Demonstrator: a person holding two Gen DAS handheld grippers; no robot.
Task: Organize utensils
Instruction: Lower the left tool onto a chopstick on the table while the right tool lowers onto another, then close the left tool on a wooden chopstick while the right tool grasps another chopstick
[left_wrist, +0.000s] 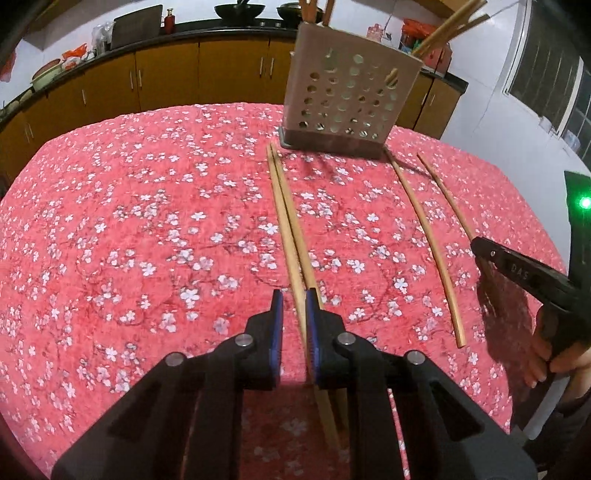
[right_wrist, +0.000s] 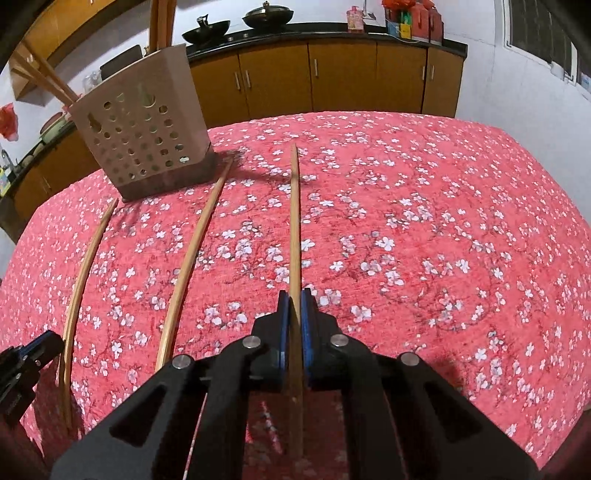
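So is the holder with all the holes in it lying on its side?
No, the perforated holder stands upright on the red flowered tablecloth, with chopsticks sticking out of its top.

table under red floral cloth (left_wrist: 129, 229), wooden base cabinets (right_wrist: 343, 77) with dark countertop (right_wrist: 314, 27) along back wall, 2 black woks (right_wrist: 267, 16) on top, window (left_wrist: 550, 70) on right, white walls (right_wrist: 491, 96)

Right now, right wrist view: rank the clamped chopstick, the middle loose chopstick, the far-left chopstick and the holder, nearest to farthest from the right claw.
1. Clamped chopstick: inside the right claw, pointing ahead.
2. Middle loose chopstick: on the cloth, just left.
3. Far-left chopstick: further left, beside the left claw.
4. Perforated utensil holder: back left, chopsticks standing in it.
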